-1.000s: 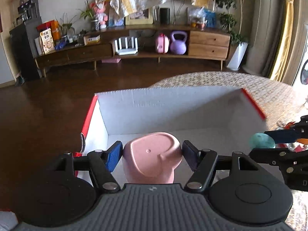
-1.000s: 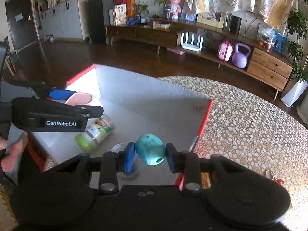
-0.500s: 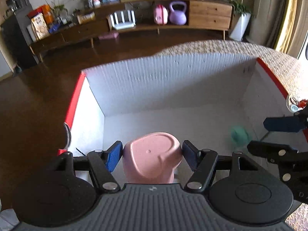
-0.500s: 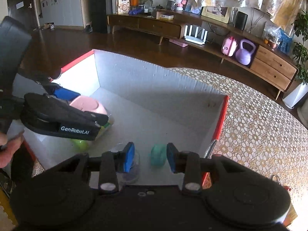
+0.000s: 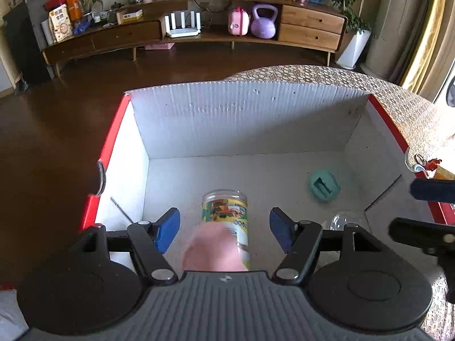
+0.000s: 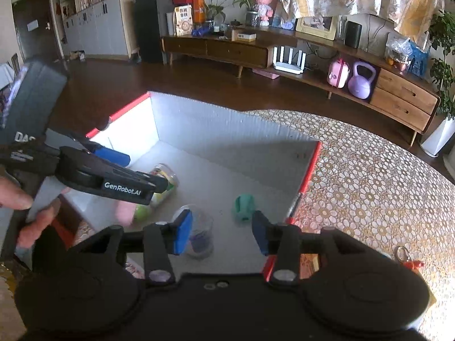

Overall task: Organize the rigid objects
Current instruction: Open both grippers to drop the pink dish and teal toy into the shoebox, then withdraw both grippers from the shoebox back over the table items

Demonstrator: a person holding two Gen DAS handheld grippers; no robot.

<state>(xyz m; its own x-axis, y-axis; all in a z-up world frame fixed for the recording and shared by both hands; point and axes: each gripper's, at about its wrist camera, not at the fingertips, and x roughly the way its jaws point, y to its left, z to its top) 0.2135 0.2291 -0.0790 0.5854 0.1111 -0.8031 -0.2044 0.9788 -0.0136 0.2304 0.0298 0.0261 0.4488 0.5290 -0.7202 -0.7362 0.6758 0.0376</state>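
Observation:
A red-edged white cardboard box (image 5: 244, 119) stands on the table; it also shows in the right wrist view (image 6: 227, 130). My left gripper (image 5: 224, 230) is open above the box. A blurred pink cup (image 5: 213, 247) falls below it onto a labelled bottle (image 5: 227, 210). My right gripper (image 6: 221, 231) is open and empty over the box's near right side. A teal object (image 5: 324, 184) lies on the box floor, seen too in the right wrist view (image 6: 244, 207). A clear cup (image 6: 199, 236) stands in the box. The pink cup (image 6: 125, 210) shows blurred beside the bottle (image 6: 162, 182).
The table carries a patterned lace cloth (image 6: 369, 187). A key ring (image 6: 406, 258) lies on it right of the box. A low wooden sideboard (image 5: 199, 31) stands across the dark floor.
My left gripper opened and let go of the pink cup, which drops into the box. My right gripper opened wide; the teal object it released now lies on the box floor.

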